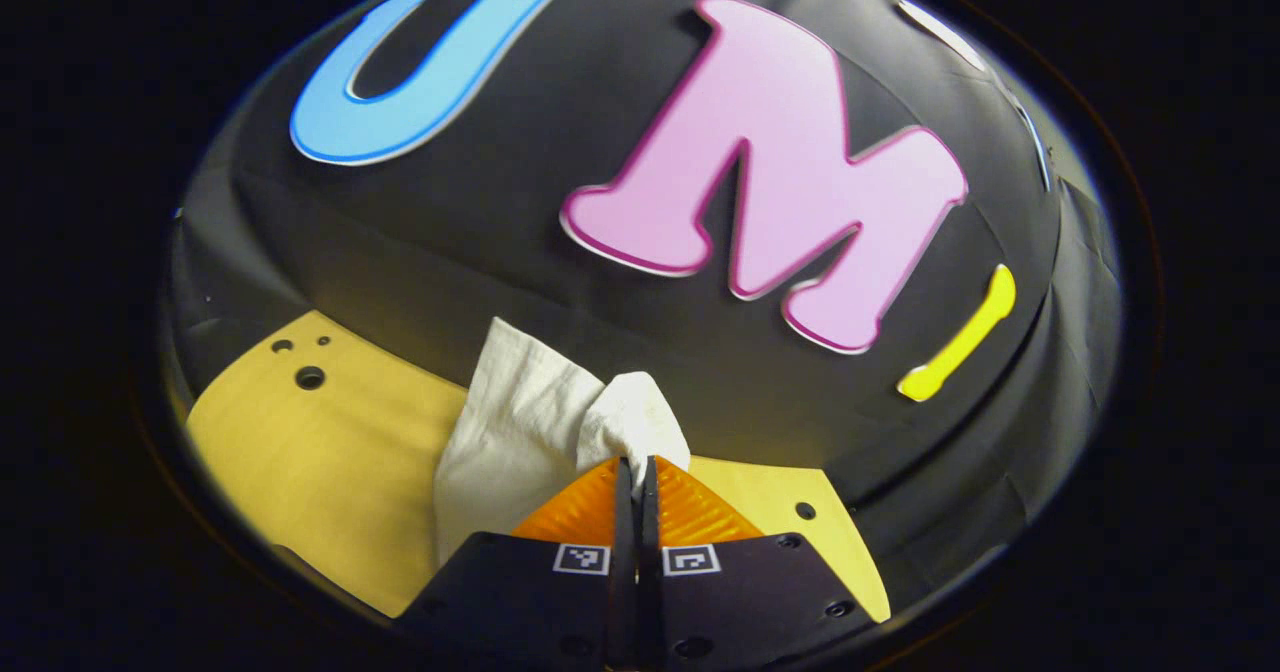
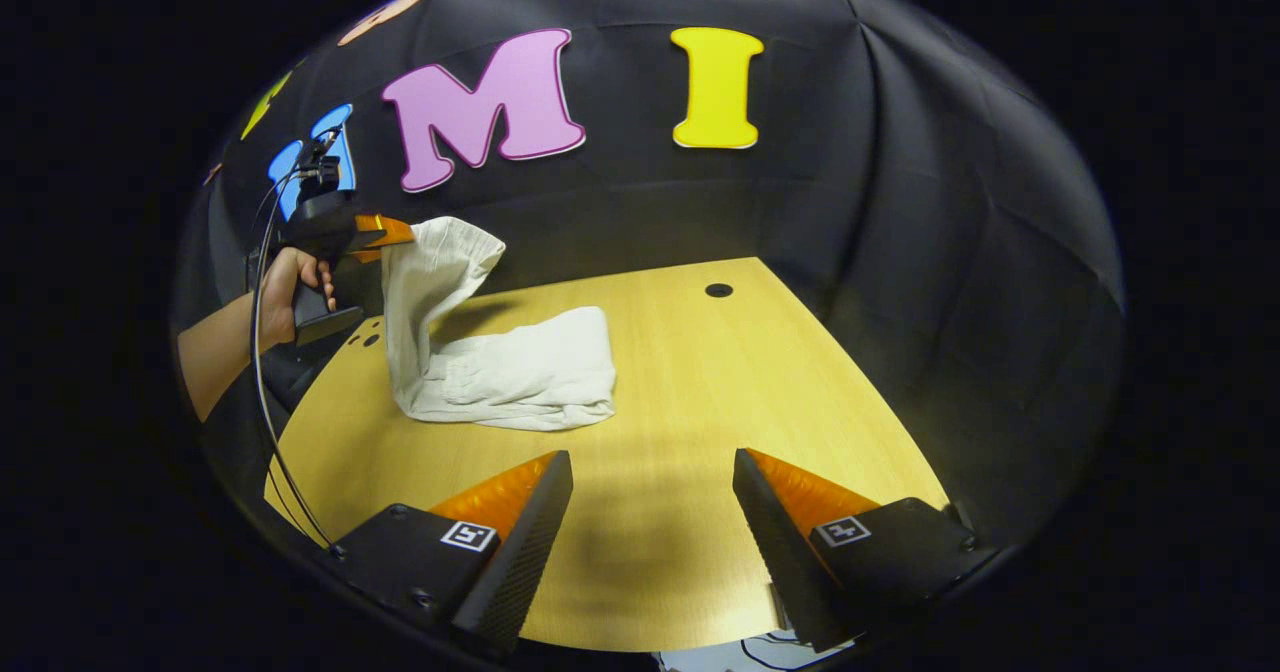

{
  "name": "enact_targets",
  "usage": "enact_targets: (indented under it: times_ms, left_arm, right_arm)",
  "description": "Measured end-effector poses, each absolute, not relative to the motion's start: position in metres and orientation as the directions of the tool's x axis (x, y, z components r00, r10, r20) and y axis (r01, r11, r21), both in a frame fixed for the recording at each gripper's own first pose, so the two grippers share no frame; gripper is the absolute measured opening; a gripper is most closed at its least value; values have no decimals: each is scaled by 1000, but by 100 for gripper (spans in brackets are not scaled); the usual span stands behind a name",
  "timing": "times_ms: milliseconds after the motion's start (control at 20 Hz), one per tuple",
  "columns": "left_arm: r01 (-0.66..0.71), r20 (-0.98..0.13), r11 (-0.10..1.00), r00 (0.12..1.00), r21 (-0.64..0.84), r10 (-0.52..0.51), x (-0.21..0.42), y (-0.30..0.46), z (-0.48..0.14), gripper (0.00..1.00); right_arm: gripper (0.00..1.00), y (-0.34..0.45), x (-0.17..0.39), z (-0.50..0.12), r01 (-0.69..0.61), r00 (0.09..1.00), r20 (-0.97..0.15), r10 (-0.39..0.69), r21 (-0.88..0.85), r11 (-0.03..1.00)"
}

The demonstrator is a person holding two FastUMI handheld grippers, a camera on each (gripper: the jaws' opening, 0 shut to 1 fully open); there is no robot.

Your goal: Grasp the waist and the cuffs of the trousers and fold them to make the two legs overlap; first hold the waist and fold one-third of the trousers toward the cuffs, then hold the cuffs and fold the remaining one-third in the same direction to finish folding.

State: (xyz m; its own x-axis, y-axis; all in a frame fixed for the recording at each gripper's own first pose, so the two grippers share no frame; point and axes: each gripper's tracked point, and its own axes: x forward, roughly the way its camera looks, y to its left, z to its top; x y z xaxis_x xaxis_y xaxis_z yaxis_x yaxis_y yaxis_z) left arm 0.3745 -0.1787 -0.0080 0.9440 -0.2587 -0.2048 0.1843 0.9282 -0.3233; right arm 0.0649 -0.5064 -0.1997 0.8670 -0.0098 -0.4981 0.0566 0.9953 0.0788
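Observation:
The white trousers (image 2: pixel 520 372) lie partly folded on the wooden table (image 2: pixel 700 392), left of centre in the right gripper view. One end of the trousers (image 1: pixel 530 422) is lifted off the table, bunched between the fingers of my left gripper (image 1: pixel 636 467), which is shut on the cloth. From the right gripper view, that left gripper (image 2: pixel 385 235) is held up at the far left by a hand (image 2: pixel 285 292), with the cloth hanging down from it. My right gripper (image 2: pixel 650 472) stands open over the near part of the table, well apart from the trousers, nothing between its fingers.
The table has small round holes, one at the far side (image 2: pixel 718 290) and others near the left corner (image 1: pixel 309 377). The black booth wall closes in the back and right. A thin cable (image 2: pixel 262 372) hangs down from the left gripper. Bare tabletop stretches right of the trousers.

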Motion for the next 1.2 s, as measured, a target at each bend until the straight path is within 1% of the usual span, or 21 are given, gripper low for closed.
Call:
enact_targets:
  times_ms: [200, 400, 600, 650, 700, 750, 800, 850, 900, 950, 1000, 1050, 1100, 1150, 1200]
  left_arm:
    - [264, -237, 900, 904, -347, -356, 371, -246, -27, 5]
    - [315, -273, 871, 861, -377, -429, 351, -294, -49, 5]
    - [319, -359, 868, 814, -381, -456, 327, -319, -97, 5]
    - [314, -374, 870, 808, -381, -456, 322, -322, -109, 2]
    - [309, -391, 870, 800, -383, -456, 316, -324, -121, 6]
    - [305, -409, 869, 788, -388, -460, 310, -325, -132, 7]
    - [294, -437, 875, 777, -383, -453, 303, -323, -143, 11]
    - [292, -458, 876, 763, -384, -456, 296, -322, -152, 12]
    - [293, -482, 877, 747, -381, -458, 293, -325, -165, 23]
    - [296, -497, 882, 739, -368, -455, 289, -326, -171, 29]
    - [304, -502, 889, 740, -344, -447, 285, -323, -174, 42]
    - [320, -499, 892, 744, -319, -445, 278, -319, -175, 48]
    - [337, -493, 896, 750, -288, -440, 271, -312, -174, 59]
    - [351, -485, 902, 760, -253, -432, 264, -306, -172, 63]
    - [364, -472, 905, 772, -219, -425, 258, -299, -168, 76]
  right_arm:
    - [99, -524, 53, -205, 114, 860, -507, -58, 80, 990]
    - [99, -528, 48, -208, 140, 857, -510, -78, 84, 987]
    - [99, -528, 45, -212, 146, 853, -516, -79, 91, 985]
    - [99, -527, 44, -213, 146, 853, -517, -78, 93, 985]
    - [99, -527, 43, -213, 144, 852, -517, -77, 91, 985]
    - [99, -527, 43, -214, 141, 852, -518, -75, 89, 986]
    - [99, -526, 43, -216, 133, 851, -520, -69, 88, 987]
    - [99, -524, 43, -217, 126, 851, -522, -63, 86, 988]
    - [99, -522, 44, -217, 117, 850, -523, -56, 84, 990]
    - [99, -521, 45, -218, 108, 851, -523, -50, 81, 991]
    - [99, -519, 47, -217, 100, 852, -521, -45, 77, 992]
    - [99, -517, 48, -216, 90, 853, -521, -38, 76, 993]
    - [99, -514, 49, -216, 78, 854, -519, -28, 74, 994]
    - [99, -512, 50, -215, 66, 856, -517, -19, 72, 995]
    - [99, -508, 51, -215, 51, 856, -516, -8, 70, 996]
